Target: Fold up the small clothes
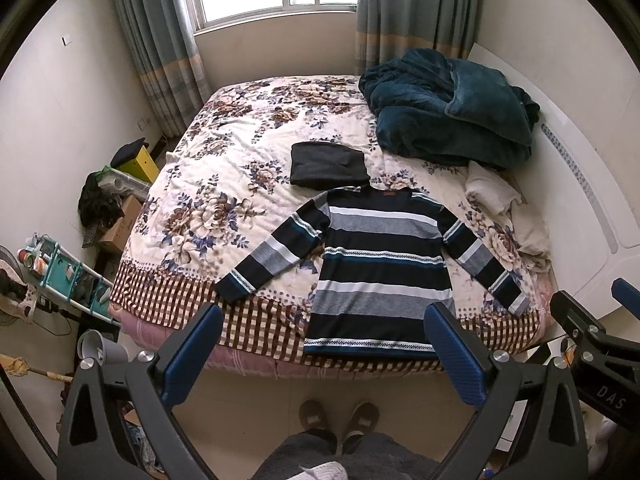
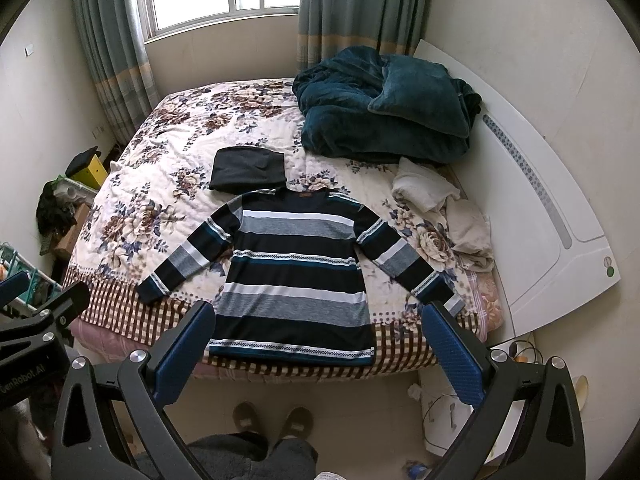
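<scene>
Sweater (image 1: 380,276) flat and unfolded at the bed (image 1: 224,200) edge, sleeves out, dark folded piece (image 1: 326,164) above its collar looks done; left gripper (image 1: 324,356) and right gripper (image 2: 318,354) both wide open, empty, hovering short of the hem.

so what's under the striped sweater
The striped sweater lies flat on the floral bedspread; its collar touches or slightly overlaps the folded dark garment. Anything directly beneath is hidden.

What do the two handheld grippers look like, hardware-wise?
Both match: left gripper and right gripper have dark grey plastic linkage arms with triangular cutouts, silver round bolts, and blue textured pads on the jaws. White lettering marks each body. No cables visible.
</scene>
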A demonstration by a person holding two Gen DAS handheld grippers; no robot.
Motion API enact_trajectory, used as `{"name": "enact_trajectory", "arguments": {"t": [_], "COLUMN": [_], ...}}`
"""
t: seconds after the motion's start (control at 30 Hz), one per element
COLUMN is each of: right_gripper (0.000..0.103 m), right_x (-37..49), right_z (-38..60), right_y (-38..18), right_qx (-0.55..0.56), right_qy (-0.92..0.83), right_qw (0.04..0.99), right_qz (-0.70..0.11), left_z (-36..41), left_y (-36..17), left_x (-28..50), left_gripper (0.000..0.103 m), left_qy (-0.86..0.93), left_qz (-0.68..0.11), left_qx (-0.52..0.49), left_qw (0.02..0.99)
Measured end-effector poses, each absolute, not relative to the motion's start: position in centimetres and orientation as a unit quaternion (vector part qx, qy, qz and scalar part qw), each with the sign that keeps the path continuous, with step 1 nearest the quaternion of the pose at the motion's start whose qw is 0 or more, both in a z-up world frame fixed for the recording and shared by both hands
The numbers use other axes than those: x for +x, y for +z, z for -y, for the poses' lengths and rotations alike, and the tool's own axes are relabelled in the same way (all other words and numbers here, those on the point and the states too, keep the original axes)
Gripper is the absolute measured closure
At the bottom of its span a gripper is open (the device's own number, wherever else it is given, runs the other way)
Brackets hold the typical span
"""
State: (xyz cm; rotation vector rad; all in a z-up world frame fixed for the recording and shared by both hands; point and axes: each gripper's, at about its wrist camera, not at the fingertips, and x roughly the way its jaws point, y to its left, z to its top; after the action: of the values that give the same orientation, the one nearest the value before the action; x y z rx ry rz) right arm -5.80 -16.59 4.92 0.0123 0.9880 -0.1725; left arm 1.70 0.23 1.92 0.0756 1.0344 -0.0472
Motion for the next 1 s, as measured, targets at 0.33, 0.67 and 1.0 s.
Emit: {"name": "enact_trajectory", "arguments": {"t": [0.33, 0.67, 1.0], "right_gripper": [0.0, 0.0, 0.0], "right_x": [-5.9, -5.8, -6.1], "right_z": [16.6, 16.6, 16.6], "right_y": [5.1, 5.4, 5.1], "right_qx": [0.007, 0.008, 0.008], "right_qy": [-0.083, -0.082, -0.083], "right_qw": [0.877, 0.878, 0.878], "right_qz": [-0.474, -0.472, -0.472], "left_z": [-0.4, -0.2, 0.5], "left_y": [1.9, 3.2, 4.6], "left_x": [1.3, 2.0, 3.2], "left_gripper": [0.0, 0.0, 0.0], "left_qy": [-0.024, -0.025, -0.033], "left_qz": [-0.493, -0.492, -0.484], "left_qx": [0.036, 0.037, 0.034], "left_qw": [0.869, 0.87, 0.874]}}
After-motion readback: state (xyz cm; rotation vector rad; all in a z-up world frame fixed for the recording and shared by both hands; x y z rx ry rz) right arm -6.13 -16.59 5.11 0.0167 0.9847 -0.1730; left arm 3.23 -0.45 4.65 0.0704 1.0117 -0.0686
